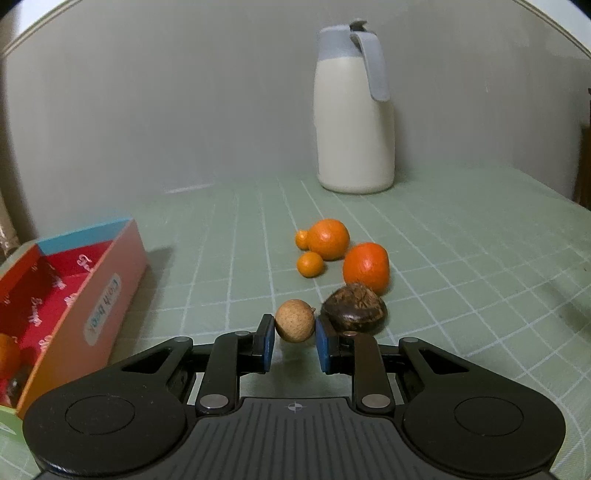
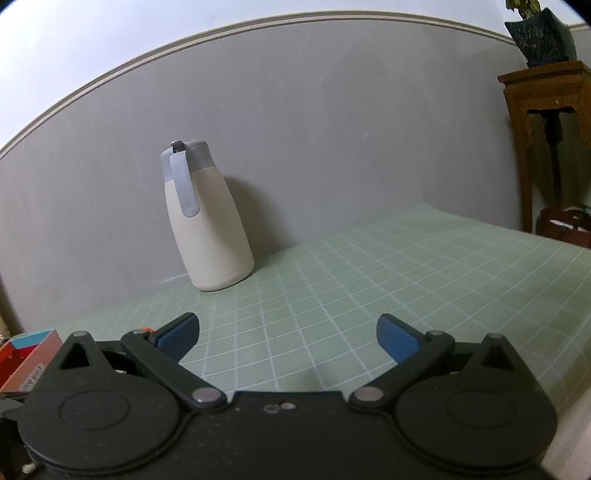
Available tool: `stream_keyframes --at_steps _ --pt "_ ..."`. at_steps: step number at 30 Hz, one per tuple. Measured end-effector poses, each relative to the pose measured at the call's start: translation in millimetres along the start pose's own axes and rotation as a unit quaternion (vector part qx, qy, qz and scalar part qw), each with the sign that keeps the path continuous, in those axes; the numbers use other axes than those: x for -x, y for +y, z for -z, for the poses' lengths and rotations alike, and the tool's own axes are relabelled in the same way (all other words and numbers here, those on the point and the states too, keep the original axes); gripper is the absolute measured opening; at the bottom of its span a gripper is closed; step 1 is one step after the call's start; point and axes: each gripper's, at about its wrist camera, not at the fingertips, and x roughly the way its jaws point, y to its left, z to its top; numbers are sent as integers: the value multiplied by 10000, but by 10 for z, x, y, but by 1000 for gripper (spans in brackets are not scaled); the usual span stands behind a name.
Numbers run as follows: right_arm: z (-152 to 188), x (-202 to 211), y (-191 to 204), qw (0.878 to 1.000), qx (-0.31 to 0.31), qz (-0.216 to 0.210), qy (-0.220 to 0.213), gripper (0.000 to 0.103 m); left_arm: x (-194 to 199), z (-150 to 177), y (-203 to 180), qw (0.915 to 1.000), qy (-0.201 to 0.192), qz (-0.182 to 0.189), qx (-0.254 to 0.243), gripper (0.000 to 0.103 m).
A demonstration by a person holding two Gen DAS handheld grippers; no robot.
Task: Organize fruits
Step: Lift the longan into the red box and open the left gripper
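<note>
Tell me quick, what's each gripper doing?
Left gripper: closed on the small tan fruit.
Right gripper: open, holding nothing.

A home room: a grid-patterned bench point(image 2: 369, 266) against a grey wall, a thermos jug point(image 2: 207, 221), and a carved wooden stand point(image 2: 546, 122) holding a potted plant point(image 2: 539, 33).

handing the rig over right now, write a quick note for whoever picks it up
Left hand-held gripper: closed on the small tan fruit, which looks lifted just off the mat.
Right hand-held gripper: open, empty, over bare mat.
Box: at the left, already holding at least one orange fruit at its near end.
Still on the mat: dark brown fruit right beside the held one, two oranges, two small orange fruits.
White jug stands by the wall.
Left to do: carry the tan fruit to the box, then likely the other five.
</note>
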Motion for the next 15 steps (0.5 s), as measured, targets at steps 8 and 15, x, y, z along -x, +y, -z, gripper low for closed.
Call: stream_keyframes --at_steps 8,15 --pt "13 3 56 9999 51 136 -17 103 102 -22 159 9996 -167 -172 126 24" --pt "33 -49 211 9999 165 12 37 103 248 -35 375 9975 -439 -505 234 24"
